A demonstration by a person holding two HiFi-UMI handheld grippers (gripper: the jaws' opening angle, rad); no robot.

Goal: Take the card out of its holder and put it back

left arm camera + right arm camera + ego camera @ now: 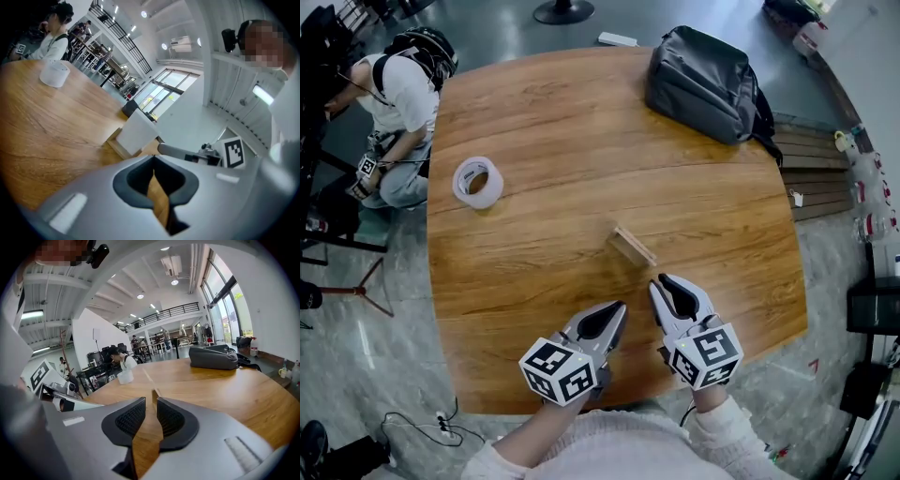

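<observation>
A small light wooden holder (pixel 633 247) lies near the middle of the round wooden table (pixel 534 244), with a white card (pixel 136 132) standing upright in it. The left gripper view shows the card face-on and close. In the right gripper view the holder (pixel 153 394) appears edge-on, just beyond the jaws. My left gripper (pixel 621 307) hovers near the table's front edge, short of the holder, shut and holding nothing. To its right my right gripper (pixel 658 284) is also shut and empty, its tips a little nearer the holder. Neither touches the card.
A roll of clear tape (pixel 478 182) lies at the table's left, and a grey backpack (pixel 703 82) sits at the far right. A person in a white shirt (pixel 398 94) sits beyond the table's far left edge. Stands and cables are on the floor.
</observation>
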